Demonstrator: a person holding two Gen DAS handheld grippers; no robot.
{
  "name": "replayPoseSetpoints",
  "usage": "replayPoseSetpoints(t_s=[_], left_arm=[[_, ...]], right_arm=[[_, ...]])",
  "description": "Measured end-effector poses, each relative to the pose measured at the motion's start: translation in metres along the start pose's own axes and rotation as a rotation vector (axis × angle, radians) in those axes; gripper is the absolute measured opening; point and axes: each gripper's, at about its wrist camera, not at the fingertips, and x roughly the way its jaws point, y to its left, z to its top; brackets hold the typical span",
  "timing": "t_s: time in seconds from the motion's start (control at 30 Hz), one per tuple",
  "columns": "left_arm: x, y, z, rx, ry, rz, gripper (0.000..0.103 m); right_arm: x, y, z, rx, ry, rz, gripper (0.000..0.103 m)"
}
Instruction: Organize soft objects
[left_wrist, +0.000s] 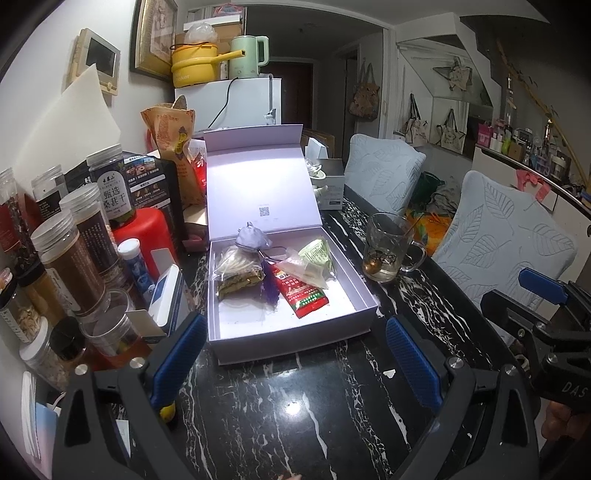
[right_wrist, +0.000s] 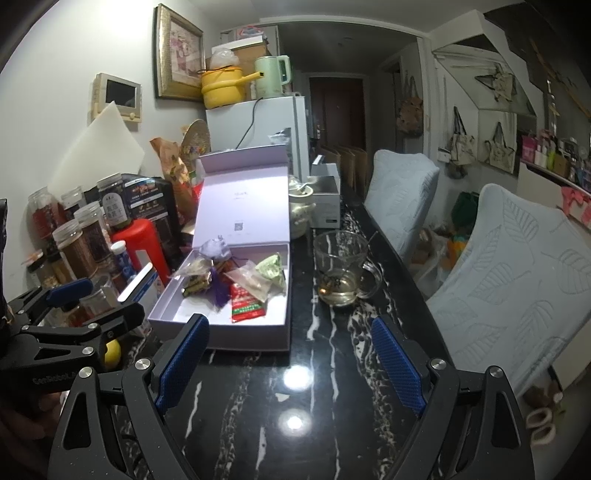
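An open white box (left_wrist: 364, 302) (right_wrist: 162, 314) stands on the black marble table with its lid up. Inside lie a lilac sachet (left_wrist: 251, 236) (right_wrist: 216, 246) with a purple tassel (left_wrist: 269, 291), a clear bag of dried goods (left_wrist: 236, 275), a clear triangular pouch (left_wrist: 301, 271), a green triangular packet (left_wrist: 317, 253) (right_wrist: 272, 271) and a red packet (left_wrist: 304, 297) (right_wrist: 245, 306). My left gripper (left_wrist: 295, 356) is open and empty just in front of the box. My right gripper (right_wrist: 290, 363) is open and empty, near the box's front right corner.
Jars and a red bottle (left_wrist: 142, 236) crowd the table's left side. A glass mug (left_wrist: 388, 247) (right_wrist: 341, 267) with liquid and a spoon stands right of the box. A white teapot (right_wrist: 300, 210) and a grey box (right_wrist: 325, 199) stand behind. Chairs with blue covers (right_wrist: 517, 280) line the right edge.
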Motion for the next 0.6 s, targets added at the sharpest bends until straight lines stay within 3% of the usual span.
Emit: replayPoseSetpoints(t_s=[0.6], left_arm=[[0.0056, -0.0039, -0.0039, 0.03, 0.02, -0.001, 0.099]], right_arm=[[0.0029, -0.0002, -0.0016, -0.002, 0.017, -0.014, 0.09]])
